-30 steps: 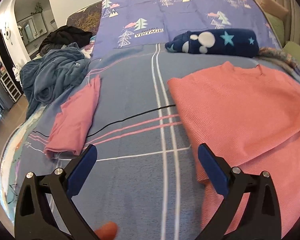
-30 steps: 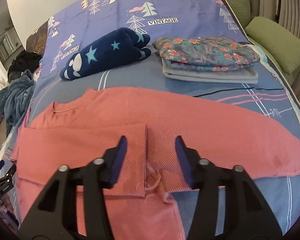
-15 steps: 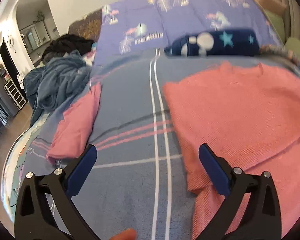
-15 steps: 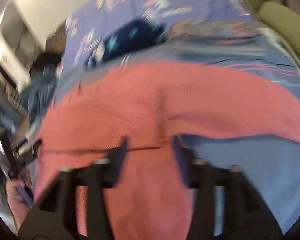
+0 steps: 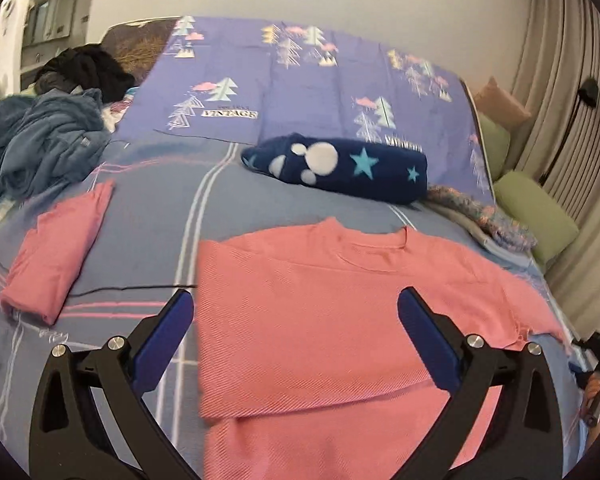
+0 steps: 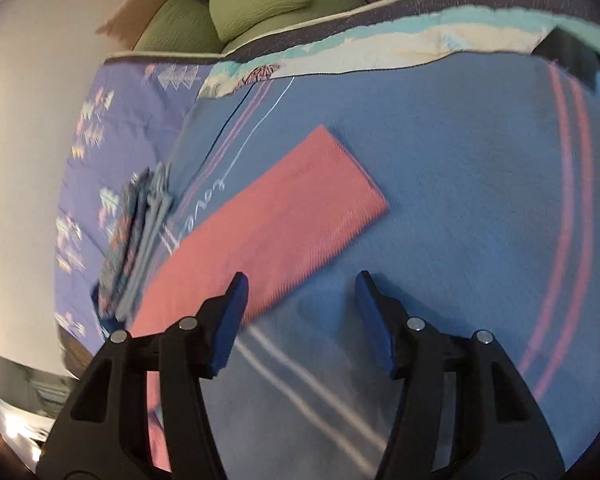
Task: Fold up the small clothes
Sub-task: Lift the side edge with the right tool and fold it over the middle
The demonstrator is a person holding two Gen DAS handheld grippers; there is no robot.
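Pink sweater [image 5: 320, 320] flat, sleeve [image 6: 284, 216] outstretched

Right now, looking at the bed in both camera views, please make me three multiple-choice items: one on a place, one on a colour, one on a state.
1. Where does the navy star-print blanket lie?
A. beyond the sweater's collar
B. on the floor
C. on the sweater

2. What colour is the spread-out sweater?
A. green
B. pink
C. white

3. How do the left gripper's fingers stand?
A. shut on the sweater
B. shut on a cord
C. open, holding nothing

Answers:
1 A: the navy star-print blanket lies on the bed, farther away than the collar.
2 B: the sweater is pink all over.
3 C: the left gripper shows its fingers wide apart above the cloth, nothing between them.
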